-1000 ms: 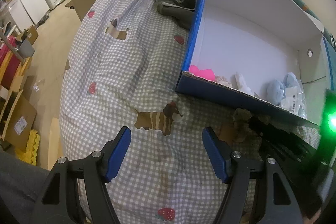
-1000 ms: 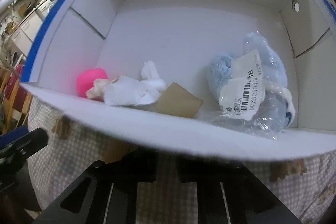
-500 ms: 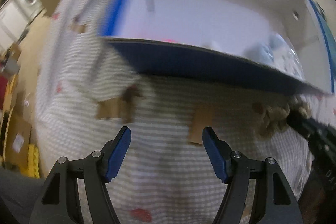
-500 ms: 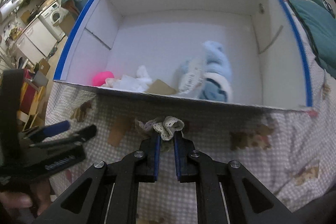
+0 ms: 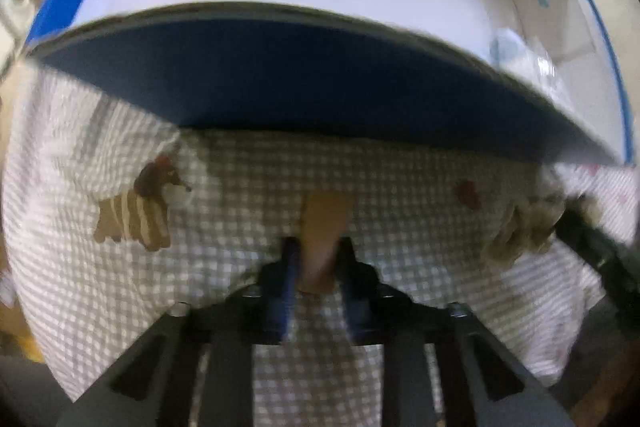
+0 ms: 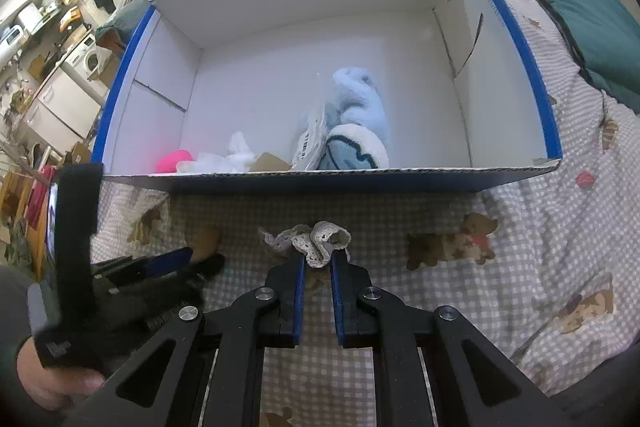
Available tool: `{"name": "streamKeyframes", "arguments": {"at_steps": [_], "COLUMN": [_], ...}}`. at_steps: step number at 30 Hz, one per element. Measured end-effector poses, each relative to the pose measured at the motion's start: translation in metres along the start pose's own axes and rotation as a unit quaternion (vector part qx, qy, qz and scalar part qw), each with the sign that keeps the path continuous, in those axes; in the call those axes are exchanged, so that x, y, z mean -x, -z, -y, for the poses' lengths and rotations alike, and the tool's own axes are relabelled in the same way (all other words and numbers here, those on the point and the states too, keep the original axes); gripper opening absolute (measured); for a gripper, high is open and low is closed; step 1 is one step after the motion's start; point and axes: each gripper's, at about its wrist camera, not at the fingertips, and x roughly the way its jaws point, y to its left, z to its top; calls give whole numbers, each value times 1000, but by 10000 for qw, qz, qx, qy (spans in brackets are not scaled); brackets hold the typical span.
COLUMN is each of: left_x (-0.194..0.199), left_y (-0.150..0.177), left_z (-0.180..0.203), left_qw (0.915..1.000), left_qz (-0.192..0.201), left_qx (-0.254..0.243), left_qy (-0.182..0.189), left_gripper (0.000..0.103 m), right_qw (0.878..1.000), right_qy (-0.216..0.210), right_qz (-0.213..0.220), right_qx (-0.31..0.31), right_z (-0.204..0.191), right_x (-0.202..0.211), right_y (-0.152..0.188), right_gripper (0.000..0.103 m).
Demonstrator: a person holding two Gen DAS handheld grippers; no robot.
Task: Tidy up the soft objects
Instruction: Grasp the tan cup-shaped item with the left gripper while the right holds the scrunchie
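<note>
On the bed (image 6: 560, 227), just near of the box (image 6: 532, 75), the left tongs (image 5: 316, 259) have just been closing and now pinch a tan cloth (image 5: 326, 223). The right tongs (image 6: 318, 259) grip a lace scrunchie (image 6: 316, 239). Each should clear the near wall before letting go inside.

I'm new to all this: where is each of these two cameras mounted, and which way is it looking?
Left wrist view: sits on the left gripper, looking down along its jaws at the checked bedspread and the box; the jaws, having just closed, pinch a tan patch.
Right wrist view: sits on the right gripper, facing down into the box; its jaws hold a lace piece, and a hand shows at lower left.
Shared: box, bedspread, lace piece, each other's gripper.
</note>
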Motion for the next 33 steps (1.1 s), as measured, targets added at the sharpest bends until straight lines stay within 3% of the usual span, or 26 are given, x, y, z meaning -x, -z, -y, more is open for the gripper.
{"name": "streamKeyframes", "arguments": {"at_steps": [3, 7, 17, 26, 33], "left_x": [7, 17, 49, 72, 67], "left_y": [-3, 2, 22, 40, 61], "left_z": [-13, -25, -52, -59, -39], "left_qw": [9995, 9991, 9955, 9946, 9934], "left_qz": [32, 78, 266, 428, 431], "left_qx": [218, 346, 601, 623, 614], "left_qy": [247, 250, -682, -717, -869], "left_gripper": [8, 8, 8, 8, 8], "right_qw": [10000, 10000, 9998, 9996, 9996], "right_qy": [-18, -43, -43, -70, -65], "right_qz": [14, 46, 117, 142, 156], "right_qx": [37, 34, 150, 222, 209], "right_z": [-4, -5, -8, -14, -14], "right_x": [-3, -4, 0, 4, 5], "right_y": [-2, -3, 1, 9, 10], "right_gripper": [13, 13, 13, 13, 13]}}
